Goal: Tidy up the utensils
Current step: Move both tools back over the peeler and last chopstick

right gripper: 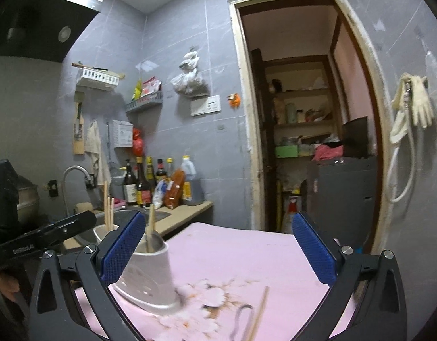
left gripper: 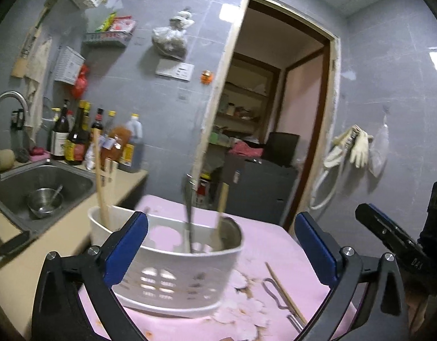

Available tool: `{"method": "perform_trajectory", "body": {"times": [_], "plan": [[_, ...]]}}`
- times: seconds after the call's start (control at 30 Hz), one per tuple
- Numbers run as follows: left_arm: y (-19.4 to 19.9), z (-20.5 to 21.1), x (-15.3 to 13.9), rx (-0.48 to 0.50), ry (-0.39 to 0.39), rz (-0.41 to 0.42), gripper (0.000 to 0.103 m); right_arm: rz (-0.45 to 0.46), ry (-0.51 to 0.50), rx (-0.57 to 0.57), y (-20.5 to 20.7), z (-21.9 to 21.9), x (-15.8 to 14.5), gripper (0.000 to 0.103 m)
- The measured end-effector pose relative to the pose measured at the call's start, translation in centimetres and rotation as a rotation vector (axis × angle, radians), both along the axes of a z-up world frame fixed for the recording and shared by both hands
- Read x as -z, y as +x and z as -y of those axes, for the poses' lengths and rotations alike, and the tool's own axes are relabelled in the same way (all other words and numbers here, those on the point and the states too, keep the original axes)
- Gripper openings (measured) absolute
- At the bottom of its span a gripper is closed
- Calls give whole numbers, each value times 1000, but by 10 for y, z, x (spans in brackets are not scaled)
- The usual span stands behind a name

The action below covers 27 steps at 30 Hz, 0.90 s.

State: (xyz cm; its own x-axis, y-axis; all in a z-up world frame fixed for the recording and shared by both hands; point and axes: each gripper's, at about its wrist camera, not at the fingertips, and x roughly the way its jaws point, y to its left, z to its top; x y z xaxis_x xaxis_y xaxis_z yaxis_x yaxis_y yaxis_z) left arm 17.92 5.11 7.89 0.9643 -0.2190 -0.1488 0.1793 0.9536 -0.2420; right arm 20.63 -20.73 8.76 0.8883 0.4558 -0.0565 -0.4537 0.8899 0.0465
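Observation:
A white slotted utensil holder (left gripper: 173,272) stands on the pink table (left gripper: 264,244). It holds wooden chopsticks (left gripper: 100,176) at its left end, a dark metal utensil (left gripper: 189,213) and a wooden-handled utensil (left gripper: 222,216) at its right. A loose chopstick (left gripper: 285,291) and a metal wire utensil (left gripper: 272,291) lie on the table to the holder's right. My left gripper (left gripper: 220,253) is open and empty just in front of the holder. My right gripper (right gripper: 218,253) is open and empty; the holder (right gripper: 150,275) is at its left and the chopstick (right gripper: 259,312) lies below it.
A steel sink (left gripper: 45,187) with a bowl (left gripper: 45,201) sits to the left, with sauce bottles (left gripper: 76,139) on the counter behind it. An open doorway (left gripper: 269,130) is beyond the table. The right gripper's body (left gripper: 394,241) shows at the right of the left wrist view.

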Motion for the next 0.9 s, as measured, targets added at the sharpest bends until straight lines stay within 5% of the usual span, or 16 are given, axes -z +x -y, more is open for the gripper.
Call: {"method": "perform_trajectory", "body": {"times": [0.37,0.9], "plan": [[6,51,18,116,123,-85,101,-64,-80,94,-3,45,24,103],[37,96,82,190,272,-473,101,-458,-278,49,20,51,86,103]]}}
